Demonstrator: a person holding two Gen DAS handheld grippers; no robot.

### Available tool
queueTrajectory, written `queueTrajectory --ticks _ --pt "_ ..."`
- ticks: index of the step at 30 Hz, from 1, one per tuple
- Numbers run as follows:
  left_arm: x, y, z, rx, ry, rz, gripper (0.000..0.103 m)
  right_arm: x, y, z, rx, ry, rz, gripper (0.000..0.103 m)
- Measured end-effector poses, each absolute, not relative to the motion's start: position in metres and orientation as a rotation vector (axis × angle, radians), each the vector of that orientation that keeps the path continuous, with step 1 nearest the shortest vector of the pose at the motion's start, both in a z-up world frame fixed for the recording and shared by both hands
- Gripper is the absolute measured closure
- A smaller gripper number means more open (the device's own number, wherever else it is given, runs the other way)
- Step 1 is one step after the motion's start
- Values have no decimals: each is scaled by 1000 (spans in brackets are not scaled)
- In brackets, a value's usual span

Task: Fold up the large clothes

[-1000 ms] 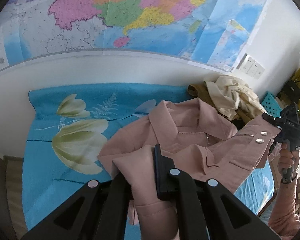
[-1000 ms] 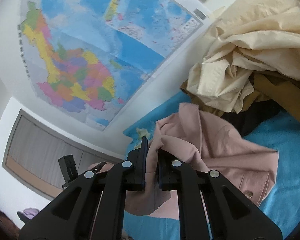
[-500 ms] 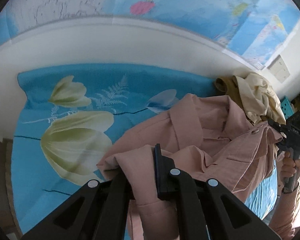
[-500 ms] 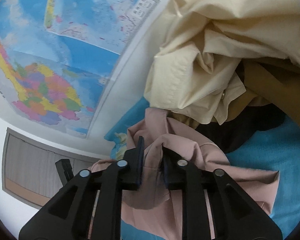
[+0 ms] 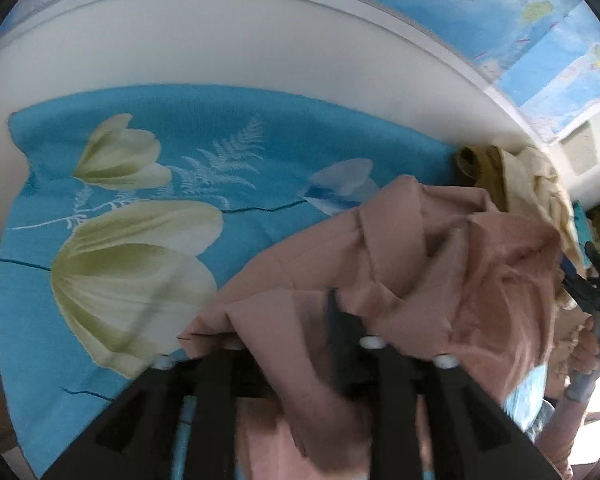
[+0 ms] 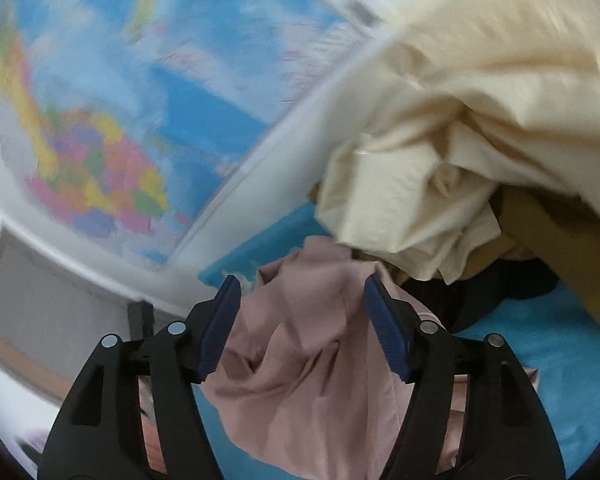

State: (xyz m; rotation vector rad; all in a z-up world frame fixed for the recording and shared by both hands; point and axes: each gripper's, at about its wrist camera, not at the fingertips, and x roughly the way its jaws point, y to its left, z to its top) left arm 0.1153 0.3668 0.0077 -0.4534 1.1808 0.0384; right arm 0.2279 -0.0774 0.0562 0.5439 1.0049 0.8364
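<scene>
the dusty-pink collared cotton jacket [image 5: 440, 264] is lying bunched on the bright blue bedsheet printed with pale cream flowers [image 5: 140, 184], its bulk heaped toward the right side of the sheet, just beside a pile of crumpled cream and mustard-brown garments [image 6: 480, 128] stacked against the white wall [image 5: 220, 40].

the left gripper [image 5: 284, 320] is sitting low over the near edge of the jacket; a fold of pink cloth is running between its fingers and draping over the left one, so it is reading as clamped on the jacket, though motion blur is softening the view. holding that edge is likely pinning one side so the garment can be drawn flat.

the right gripper [image 6: 302, 320] is standing with its blue-padded fingers [image 6: 220, 332] spread wide apart, and the pink cloth is lying loose in the gap between them, below the pads, not pinched. judging from this, the right side is letting the cloth drop onto the sheet or preparing a fresh grasp.

in the left view the right gripper [image 5: 596, 292] is showing at the far right edge, just past the jacket's rumpled shoulder.

a coloured wall map [image 6: 100, 160] is hanging above the bed.

the fold itself is not yet formed.
</scene>
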Motion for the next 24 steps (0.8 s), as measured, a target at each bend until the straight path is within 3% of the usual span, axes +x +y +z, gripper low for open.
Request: queueTrajectory --ticks 1,3,6,16,17,18,19,20,22,23,24 --pt "112 368 11 -458 1159 29 50 221 -71 62 475 986 840 37" --pt "100 368 23 -459 1090 5 47 202 -53 69 300 947 856 37" --pt "84 372 41 -477 995 -2 35 178 -16 65 46 909 850 38" --pt "57 303 50 -92 912 -56 22 185 61 4 -498 827 537 35" --pt "60 293 43 -46 932 -68 22 185 65 1 -530 821 525 42" --pt "63 285 36 -13 954 -74 22 185 66 -1 -550 813 509 64" --pt "68 277 27 11 981 -86 22 186 68 -3 -584 801 487 78" --pt "72 273 20 21 1002 -105 22 188 68 -4 -604 794 466 102" --pt "84 262 3 48 1044 -122 23 194 54 -2 -549 813 483 102" --pt "91 256 -5 70 1058 -117 29 198 45 5 -483 824 503 102" --pt "93 253 -10 88 1062 -116 54 199 36 12 -441 821 509 102"
